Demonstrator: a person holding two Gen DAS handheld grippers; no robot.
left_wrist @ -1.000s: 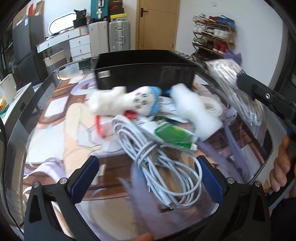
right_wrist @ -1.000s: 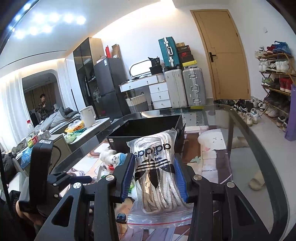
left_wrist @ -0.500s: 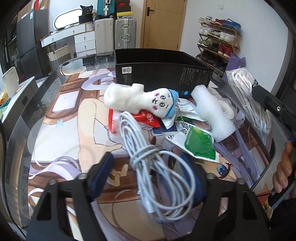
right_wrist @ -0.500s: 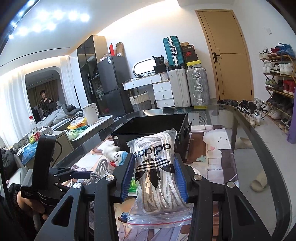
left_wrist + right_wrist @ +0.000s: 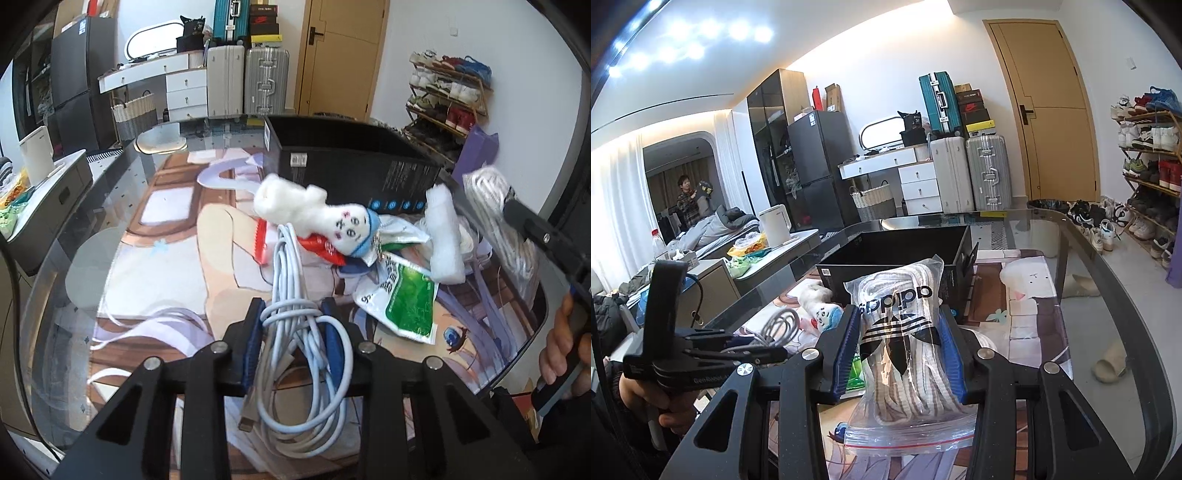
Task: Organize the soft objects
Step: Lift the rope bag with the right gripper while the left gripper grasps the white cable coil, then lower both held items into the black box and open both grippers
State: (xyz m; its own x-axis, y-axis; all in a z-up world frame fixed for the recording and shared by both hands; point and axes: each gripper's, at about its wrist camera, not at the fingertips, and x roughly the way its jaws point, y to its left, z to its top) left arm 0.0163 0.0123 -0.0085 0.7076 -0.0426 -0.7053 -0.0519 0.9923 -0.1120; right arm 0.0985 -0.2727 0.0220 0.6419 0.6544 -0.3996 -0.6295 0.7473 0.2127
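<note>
My left gripper is shut on a coiled white cable lying over the printed table mat. Just beyond it lies a white plush doll with a blue cap, a white foam roll and a green packet. My right gripper is shut on a clear zip bag of white laces with an adidas logo, held above the table. The bag also shows at the right of the left wrist view. A black open box stands behind the pile; it shows in the right wrist view too.
A red packet and other pouches lie under the doll. The glass table edge curves round on the right. Suitcases, a dresser and a shoe rack stand behind the table. A side counter with a kettle is left.
My left gripper has moved forward onto the cable and closed from wide open to shut on it. My right gripper keeps holding the lace bag, nearly still.
</note>
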